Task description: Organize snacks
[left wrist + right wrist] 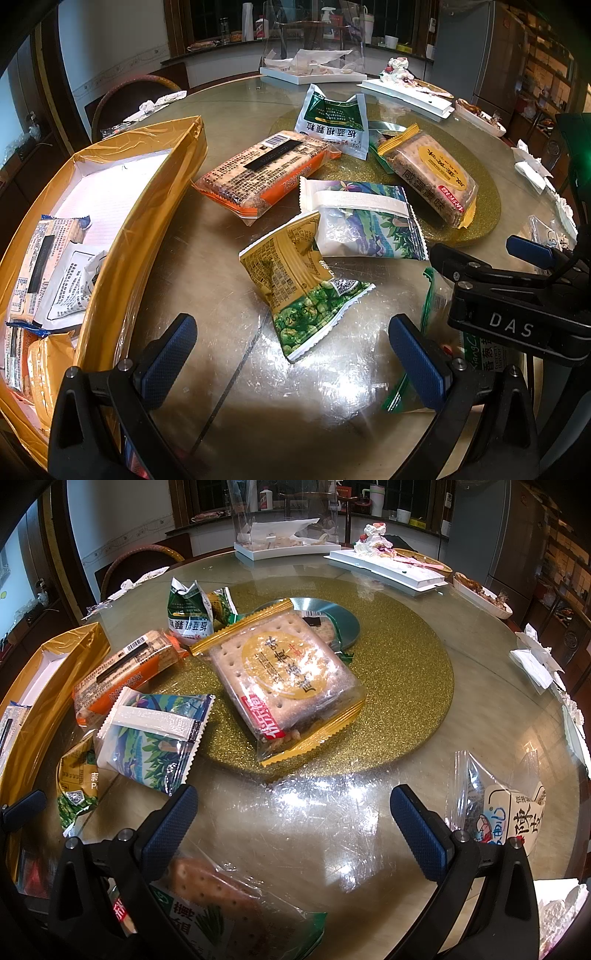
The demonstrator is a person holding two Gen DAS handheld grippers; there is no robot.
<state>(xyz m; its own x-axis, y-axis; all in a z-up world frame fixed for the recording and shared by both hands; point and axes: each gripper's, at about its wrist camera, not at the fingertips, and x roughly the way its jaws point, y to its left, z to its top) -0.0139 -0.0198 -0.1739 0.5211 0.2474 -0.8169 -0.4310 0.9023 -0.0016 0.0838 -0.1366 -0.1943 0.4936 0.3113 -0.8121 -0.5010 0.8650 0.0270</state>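
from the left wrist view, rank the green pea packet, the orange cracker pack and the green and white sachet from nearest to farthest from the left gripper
1. Green pea packet: just ahead of the open left gripper, centre of the table.
2. Orange cracker pack: farther back, slightly left, beside the gold box.
3. Green and white sachet: farthest, standing behind the cracker pack on the gold turntable's edge.

You are holding the left gripper (291, 354) and the right gripper (293, 829) low, jaws spread wide (nothing between them).
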